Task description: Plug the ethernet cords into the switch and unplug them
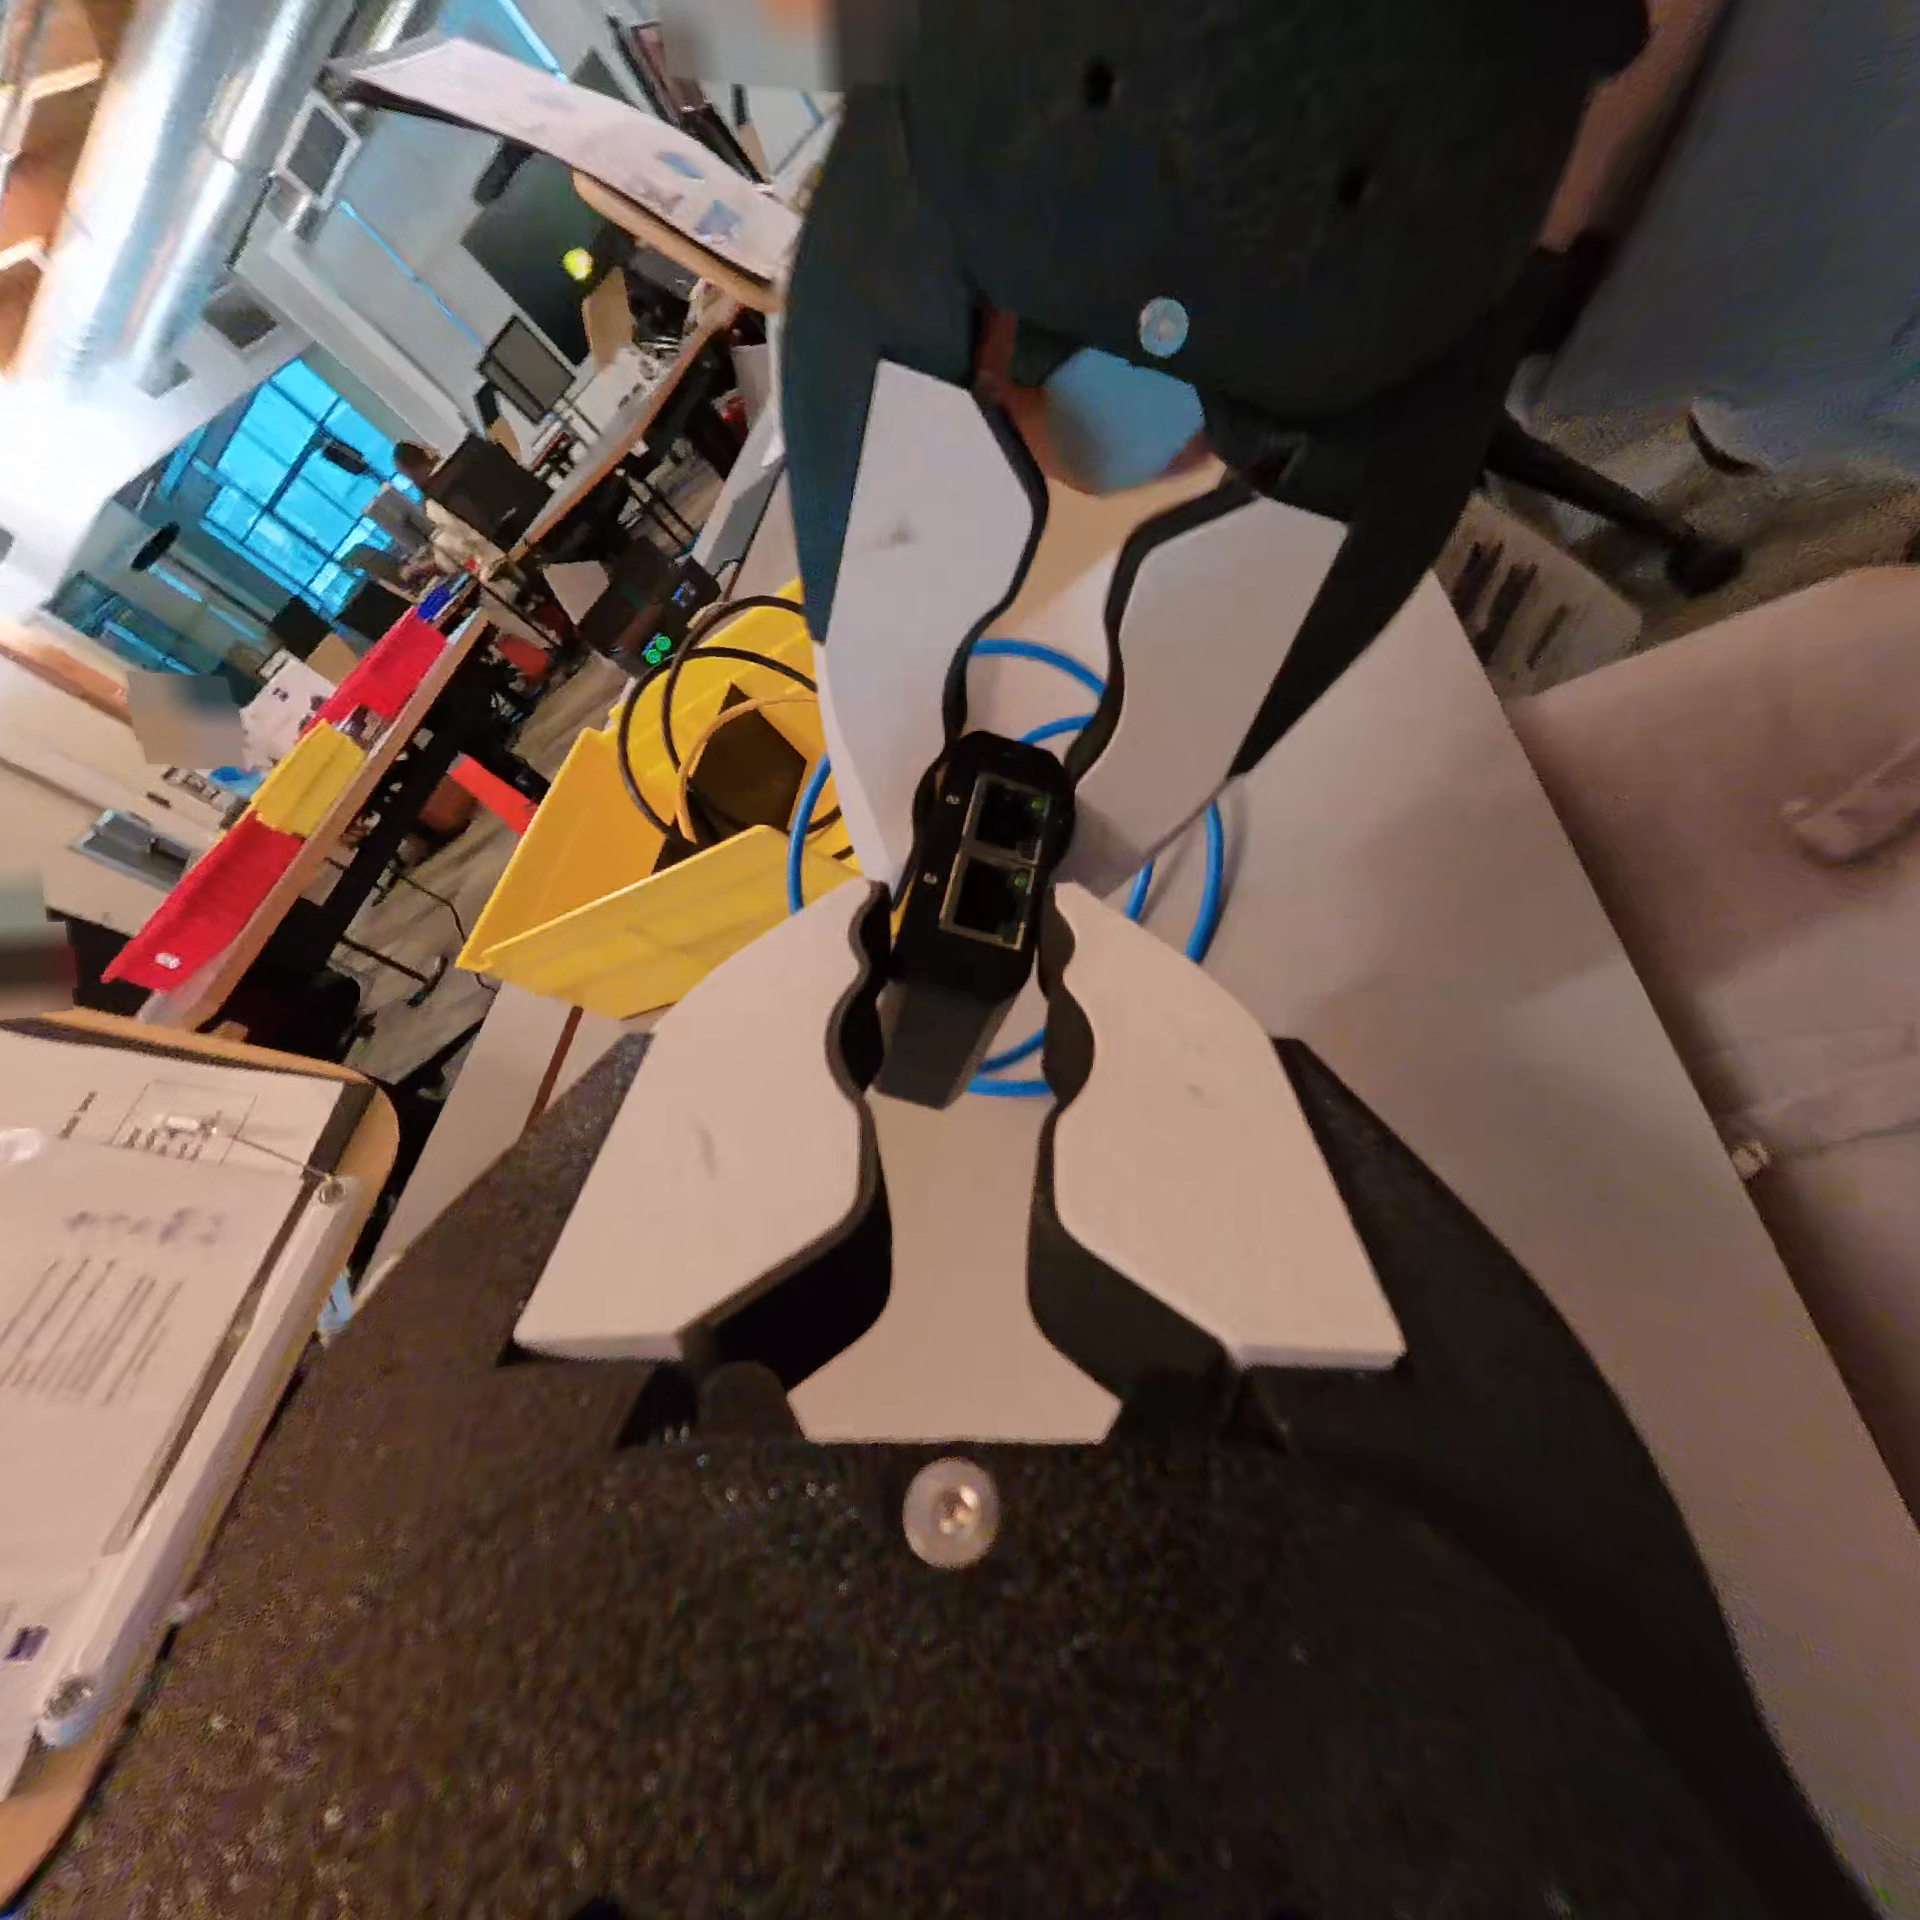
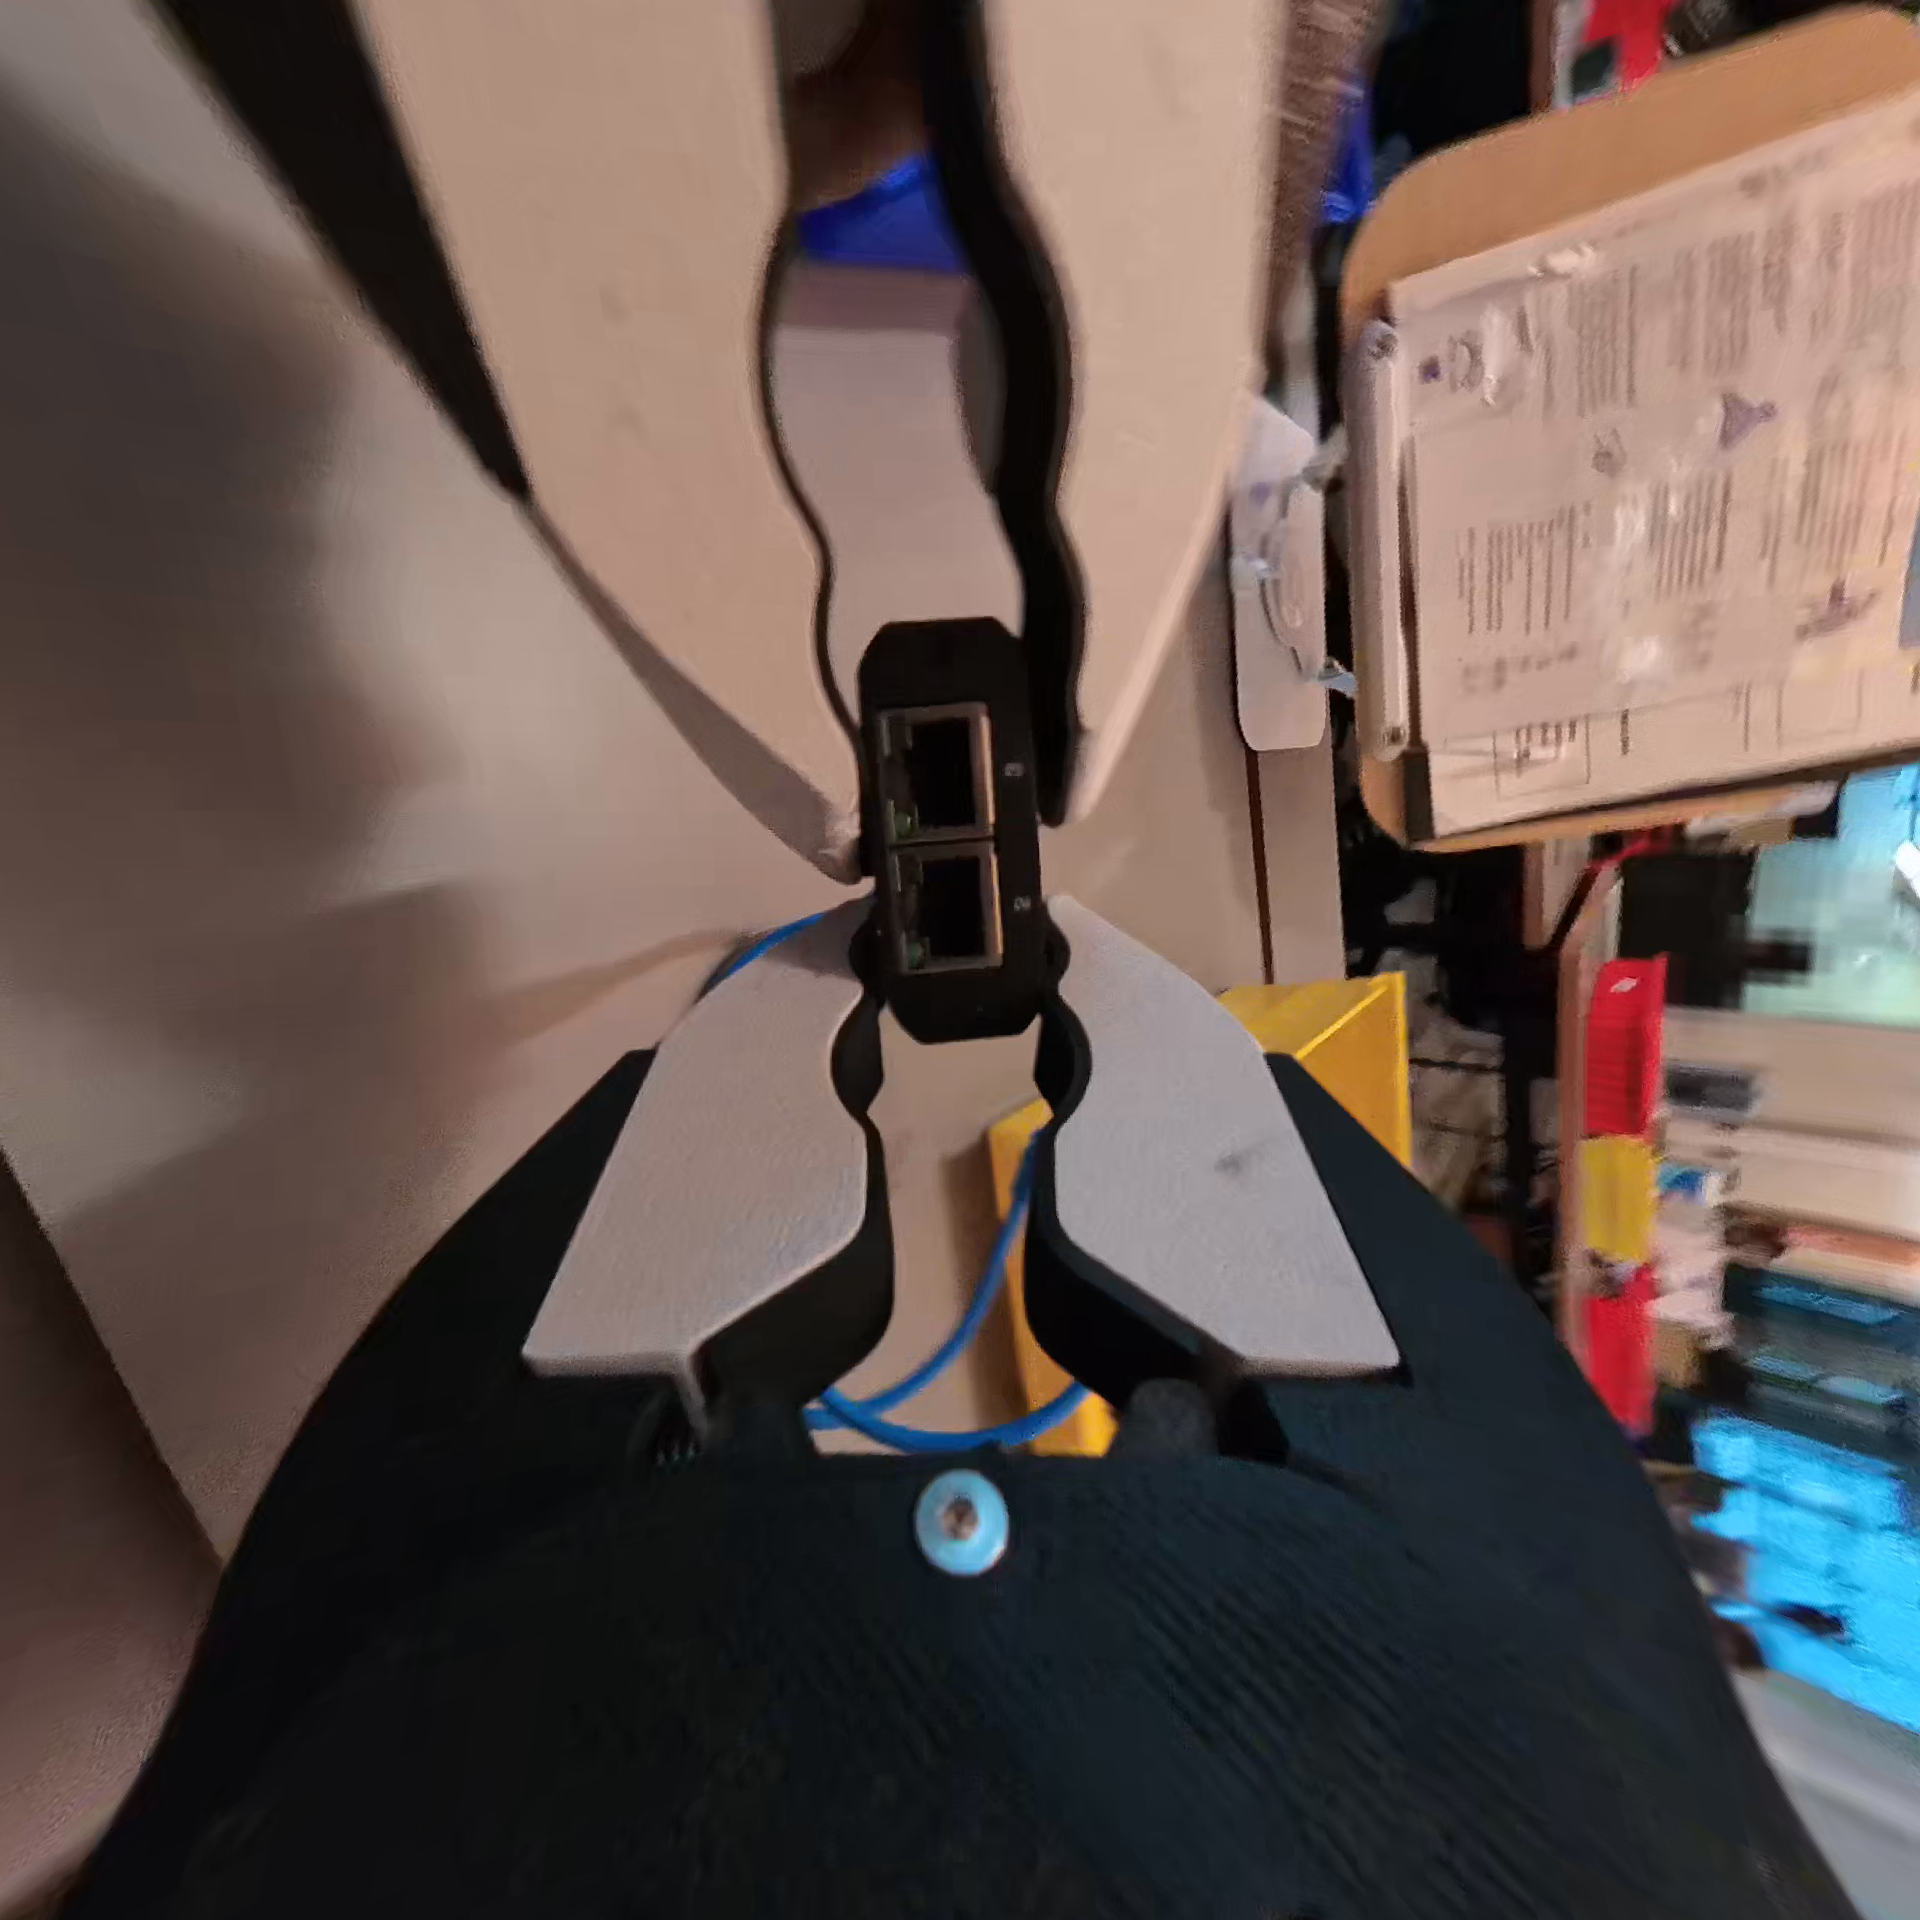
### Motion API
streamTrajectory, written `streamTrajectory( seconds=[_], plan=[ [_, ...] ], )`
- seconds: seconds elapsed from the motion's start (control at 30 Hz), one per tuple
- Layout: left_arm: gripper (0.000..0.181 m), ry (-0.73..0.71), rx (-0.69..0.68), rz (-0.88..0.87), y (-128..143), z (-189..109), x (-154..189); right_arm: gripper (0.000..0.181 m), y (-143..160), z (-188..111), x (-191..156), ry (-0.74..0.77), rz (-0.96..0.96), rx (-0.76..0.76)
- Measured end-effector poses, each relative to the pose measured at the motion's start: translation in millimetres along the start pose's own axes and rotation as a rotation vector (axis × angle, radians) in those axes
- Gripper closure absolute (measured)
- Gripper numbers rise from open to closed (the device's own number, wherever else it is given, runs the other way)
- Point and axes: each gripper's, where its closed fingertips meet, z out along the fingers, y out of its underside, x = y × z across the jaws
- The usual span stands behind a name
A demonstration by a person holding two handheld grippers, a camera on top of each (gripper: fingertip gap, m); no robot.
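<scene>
The switch (image 1: 987, 862), a small black box with two empty ports facing the camera, is held in the air between both grippers. My left gripper (image 1: 961, 920) is shut on its lower end. My right gripper (image 1: 992, 774) comes in from above and closes on the other end. In the right wrist view the switch (image 2: 940, 831) sits in my right gripper (image 2: 961, 935), with the left gripper (image 2: 956, 748) opposite. A blue ethernet cord (image 1: 1205, 873) lies coiled on the white table (image 1: 1403, 935) beneath; it also shows in the right wrist view (image 2: 935, 1382).
A yellow bin (image 1: 623, 904) holding black and yellow cables stands at the table's left edge; it also shows in the right wrist view (image 2: 1320, 1029). A board with papers (image 1: 156, 1247) is at the left. Red and yellow bins (image 1: 208, 904) hang on a bench beyond.
</scene>
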Motion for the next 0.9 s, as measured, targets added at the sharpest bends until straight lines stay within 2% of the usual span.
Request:
streamTrajectory(
  seconds=[0.07,0.1,0.13,0.23,0.33,0.43,0.47,0.57,0.67,0.7,0.77,0.83,0.9],
  plan=[
    [0.157,-0.069,0.018,-0.160,3.3,4.3,-15.7,0.141,2.8,5.9,13.3,0.065,0.160,0.061],
    [0.157,-0.099,0.047,-0.283,6.0,5.4,-24.9,0.122,2.1,8.6,21.4,0.125,0.236,0.109],
    [0.158,-0.130,0.092,-0.419,8.3,5.1,-34.8,0.113,-0.5,10.9,26.6,0.173,0.321,0.164],
    [0.158,-0.176,0.230,-0.773,15.0,0.7,-56.0,0.092,-15.7,27.3,19.1,0.168,0.582,0.316],
    [0.158,-0.194,0.311,-1.001,23.3,0.9,-63.7,0.091,-20.9,46.9,15.7,0.207,0.728,0.345],
    [0.158,-0.164,0.363,-1.098,22.6,3.7,-62.3,0.106,-12.2,52.9,24.6,0.296,0.775,0.327],
    [0.158,-0.158,0.371,-1.094,20.7,3.9,-61.9,0.119,-11.4,50.9,26.3,0.303,0.751,0.340],
    [0.158,-0.106,0.375,-1.020,13.3,3.2,-57.5,0.119,-8.9,43.4,29.5,0.268,0.579,0.345],
    [0.152,-0.012,0.374,-0.799,7.1,2.0,-43.5,0.120,-2.2,32.1,21.0,0.116,0.375,0.299],
    [0.148,0.005,0.373,-0.708,4.4,0.0,-38.2,0.120,0.8,27.5,10.8,0.043,0.264,0.270],
    [0.113,0.007,0.331,-0.517,2.7,-2.7,-27.0,0.120,14.1,18.4,-6.3,-0.033,0.045,0.171],
    [0.106,0.061,0.226,-0.323,9.2,0.1,-5.6,0.120,32.5,11.8,-16.2,-0.080,-0.082,0.035],
    [0.100,0.093,0.118,-0.167,19.1,6.6,11.3,0.120,42.4,5.7,-22.2,-0.117,-0.158,-0.040]
  ],
)
